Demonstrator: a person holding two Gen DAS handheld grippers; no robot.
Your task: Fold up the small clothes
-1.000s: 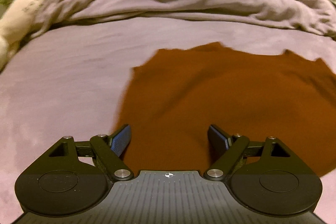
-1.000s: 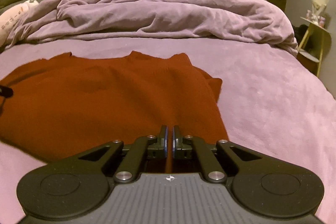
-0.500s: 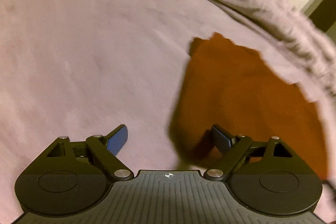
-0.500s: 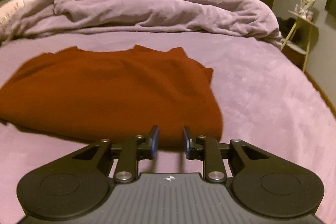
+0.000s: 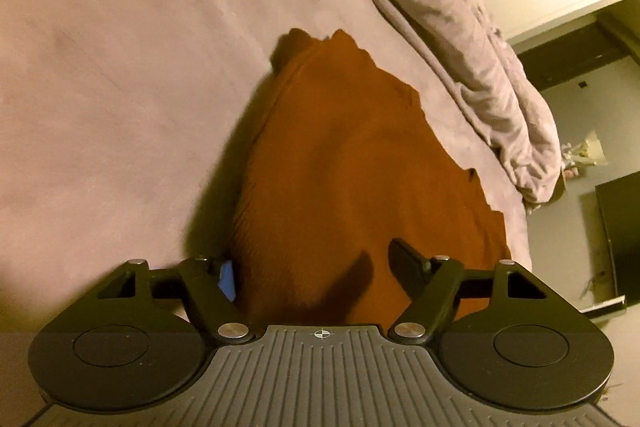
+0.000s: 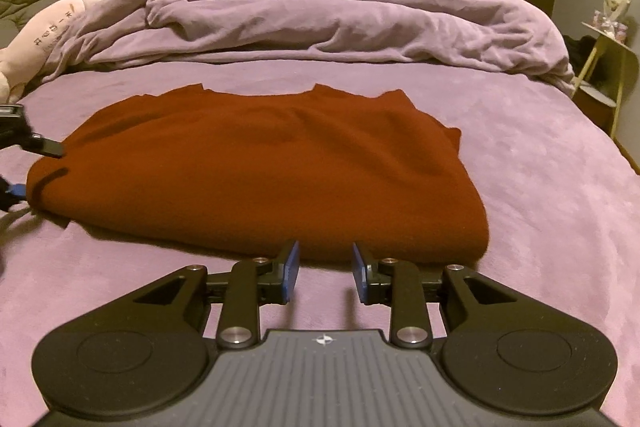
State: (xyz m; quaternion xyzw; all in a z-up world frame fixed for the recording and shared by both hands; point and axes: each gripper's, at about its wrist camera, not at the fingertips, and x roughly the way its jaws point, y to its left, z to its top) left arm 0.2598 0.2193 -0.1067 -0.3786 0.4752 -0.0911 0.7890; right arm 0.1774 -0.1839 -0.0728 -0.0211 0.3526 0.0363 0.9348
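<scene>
The brown sweater (image 6: 260, 171) lies flat on the purple bed sheet (image 6: 540, 195), already doubled into a thick rectangle with its near folded edge facing the right gripper (image 6: 325, 269) and the heaped purple blanket (image 6: 320, 23) beyond its far edge. The step in hand looks like the start of a second fold, taken from the sweater's left end. The left gripper (image 5: 316, 273) is spread wide and straddles that end: 1 finger (image 5: 404, 261) lies over the top of the cloth and the blue-padded finger (image 5: 226, 277) sits low beside the edge, at the sheet; whether the cloth touches either pad cannot be told. The right gripper stands partly open and empty, just short of the sweater's near edge, with bare sheet between its pads. The next move, as I judge it, calls for the left fingers to close on all layers at that end, not only the top 1, and for the right gripper to take the near edge or hold it down so the stack does not slide. The left wrist view shows the depth of the layers at the sweater's end and the shadow under them. The right wrist view alone shows the whole outline of the sweater, the left gripper's fingers at its left end, a plush toy (image 6: 44, 35) left of the blanket, and a small side table (image 6: 608, 67) to the right of the bed.
</scene>
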